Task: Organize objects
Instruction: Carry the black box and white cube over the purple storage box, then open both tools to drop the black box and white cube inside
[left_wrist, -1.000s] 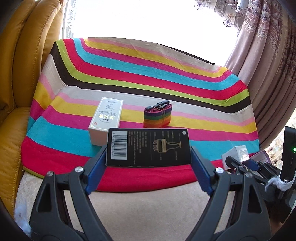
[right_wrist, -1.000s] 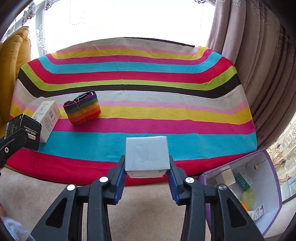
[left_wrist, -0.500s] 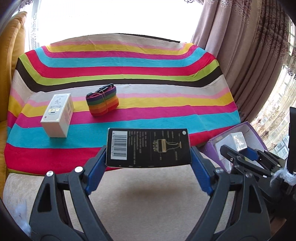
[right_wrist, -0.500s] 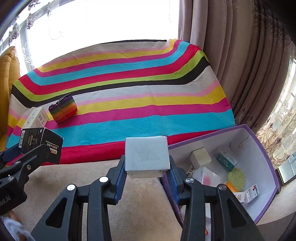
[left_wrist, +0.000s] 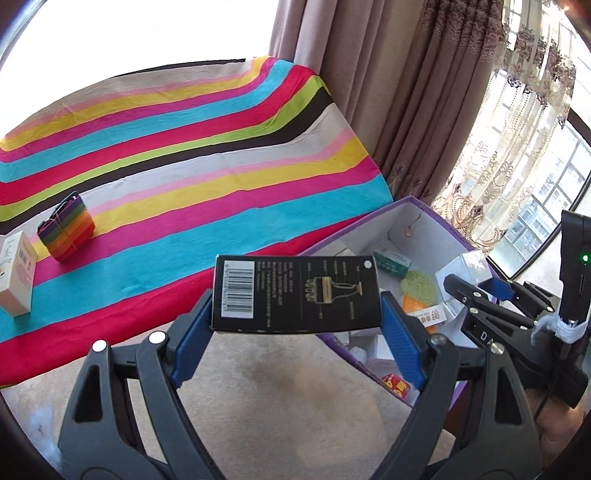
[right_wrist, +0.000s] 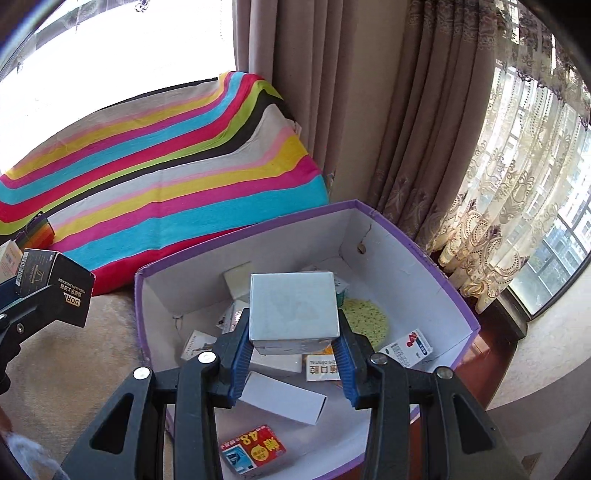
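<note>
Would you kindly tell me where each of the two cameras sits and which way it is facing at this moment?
Left wrist: sits on the left gripper, looking along its fingers past the held black box to the striped cloth and purple storage box; the right gripper shows at right.
Right wrist: sits on the right gripper, looking down over its white box into the purple storage box; the left gripper's arm shows at left.
Shared: both boxes, the storage box, cloth and rainbow strap.

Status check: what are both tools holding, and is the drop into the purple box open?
Left tool shut on black box. Right tool shut on white box, over purple box. Nothing blocking.
</note>
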